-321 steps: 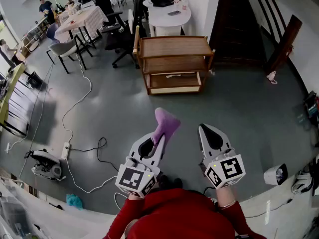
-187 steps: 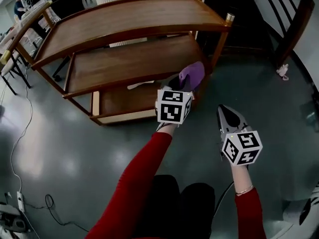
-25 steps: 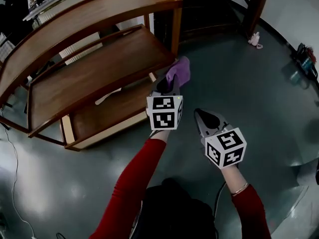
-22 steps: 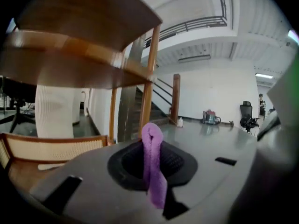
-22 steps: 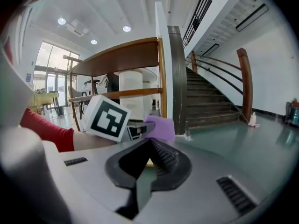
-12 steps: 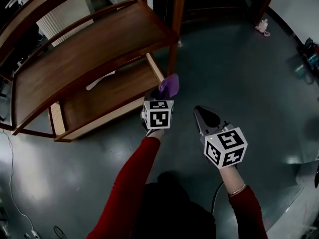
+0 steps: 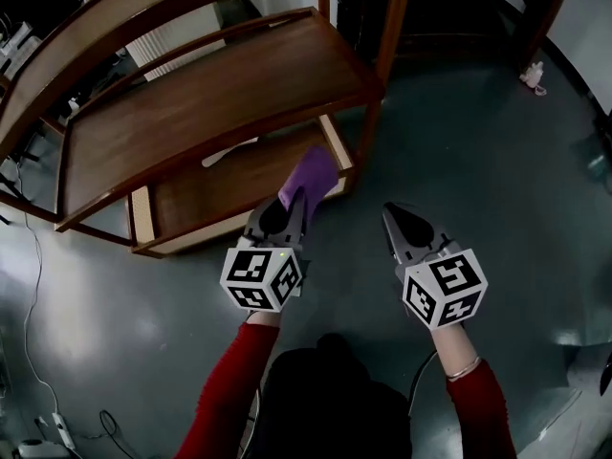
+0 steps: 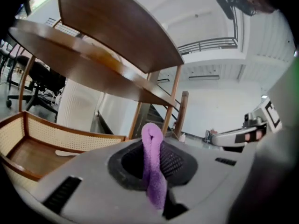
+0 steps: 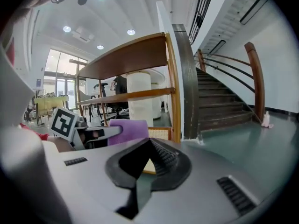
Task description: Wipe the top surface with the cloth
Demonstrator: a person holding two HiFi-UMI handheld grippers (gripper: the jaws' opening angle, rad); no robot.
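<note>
A purple cloth (image 7: 309, 174) sticks up from my left gripper (image 7: 295, 202), which is shut on it. The cloth hangs in front of the bottom tier's right corner on the wooden three-tier cart (image 7: 368, 113). The cart's top surface (image 7: 134, 8) lies far up and to the left of the cloth, not touched by it. In the left gripper view the cloth (image 8: 154, 181) is pinched between the jaws, and the top shelf (image 8: 107, 27) shows from underneath. My right gripper (image 7: 397, 218) is shut and empty over the floor, to the right of the left one. The right gripper view shows the cloth (image 9: 128, 130) beside the cart post (image 9: 174, 92).
The middle shelf (image 7: 210, 94) is bare. A flat white thing (image 7: 229, 153) lies on the bottom shelf (image 7: 206, 199), which has cane side panels (image 8: 51, 135). A dark staircase (image 9: 219, 101) rises right of the cart. The grey floor (image 7: 497, 161) spreads to the right.
The left gripper with the cloth has drawn back toward me and lower. The cart now sits further right in the head view. The right gripper has barely moved.
</note>
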